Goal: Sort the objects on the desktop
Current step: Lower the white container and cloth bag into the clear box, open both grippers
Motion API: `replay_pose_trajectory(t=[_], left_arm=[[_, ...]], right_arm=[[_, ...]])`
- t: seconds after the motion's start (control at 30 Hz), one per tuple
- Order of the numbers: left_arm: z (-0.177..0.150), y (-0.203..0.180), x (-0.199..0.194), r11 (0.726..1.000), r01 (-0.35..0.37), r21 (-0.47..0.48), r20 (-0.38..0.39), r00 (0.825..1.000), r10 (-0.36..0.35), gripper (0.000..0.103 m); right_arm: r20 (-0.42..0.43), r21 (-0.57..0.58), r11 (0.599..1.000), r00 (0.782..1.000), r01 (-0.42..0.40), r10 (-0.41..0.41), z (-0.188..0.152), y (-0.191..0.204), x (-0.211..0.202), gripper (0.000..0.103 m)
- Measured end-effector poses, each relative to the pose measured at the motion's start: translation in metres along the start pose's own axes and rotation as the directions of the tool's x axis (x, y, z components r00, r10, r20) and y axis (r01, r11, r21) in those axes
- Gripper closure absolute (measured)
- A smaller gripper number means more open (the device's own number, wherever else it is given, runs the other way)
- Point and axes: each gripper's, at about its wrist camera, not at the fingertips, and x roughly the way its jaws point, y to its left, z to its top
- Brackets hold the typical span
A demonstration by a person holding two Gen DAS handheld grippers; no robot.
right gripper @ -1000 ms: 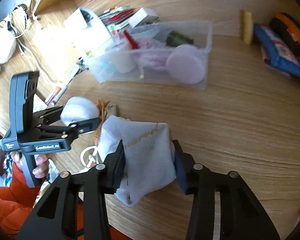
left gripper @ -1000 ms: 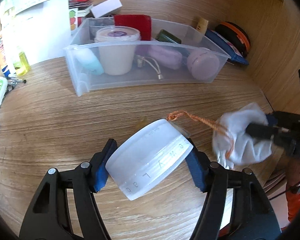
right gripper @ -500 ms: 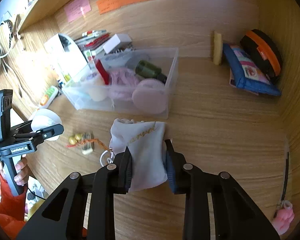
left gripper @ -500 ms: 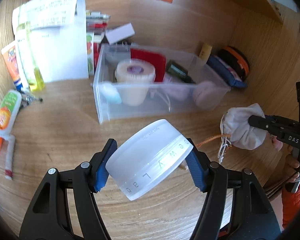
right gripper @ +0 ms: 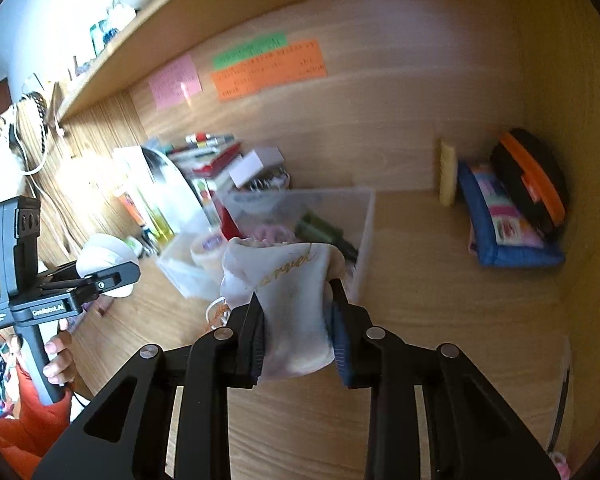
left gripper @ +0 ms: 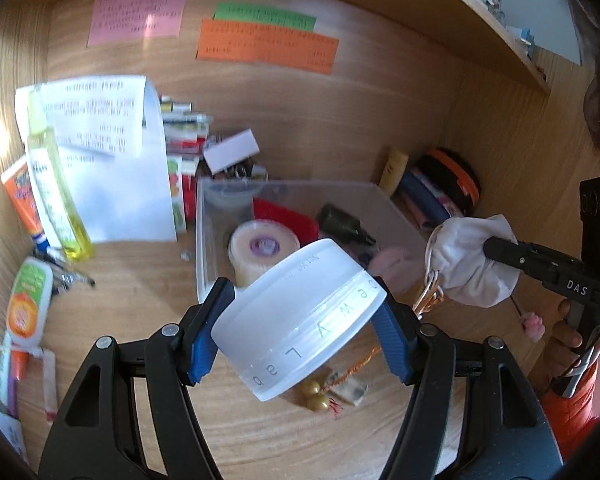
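My left gripper is shut on a white round jar and holds it tilted above the desk. My right gripper is shut on a white drawstring pouch, lifted in the air in front of the clear plastic bin. The bin holds a cream tub, a red item, a dark bottle and pink things. In the left wrist view the pouch hangs at the right, beside the bin. The left gripper with the jar shows at the left of the right wrist view.
Gold bells with an orange cord lie on the desk under the jar. Tubes, a yellow bottle and papers stand left. A blue pouch and an orange-black case lie at the back right. Wooden walls close the back and right.
Both grippers have risen from the desk with their loads. The pouch has come up off the desk; its orange cord charm stays lying on the wood. The view now tilts toward the back wall.
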Motion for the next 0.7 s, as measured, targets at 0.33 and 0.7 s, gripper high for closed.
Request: replay_pose_trajectory(t=[0.33,0.7], left_arm=[[0.03,0.025,0.028,1.0,-0.005,-0.015,-0.024,1.0,0.005,0.036],[0.057,0.062,0.081,0.996,-0.066,-0.057,-0.092,0.994,0.061,0.036]], right_arm=[[0.028,0.029,1.0,1.0,-0.01,0.01,0.026,-0.004,0.025,0.078],[-0.009,0.047,0.999,1.0,0.023,-0.022,0.044,-0.015,0.073,0.078]])
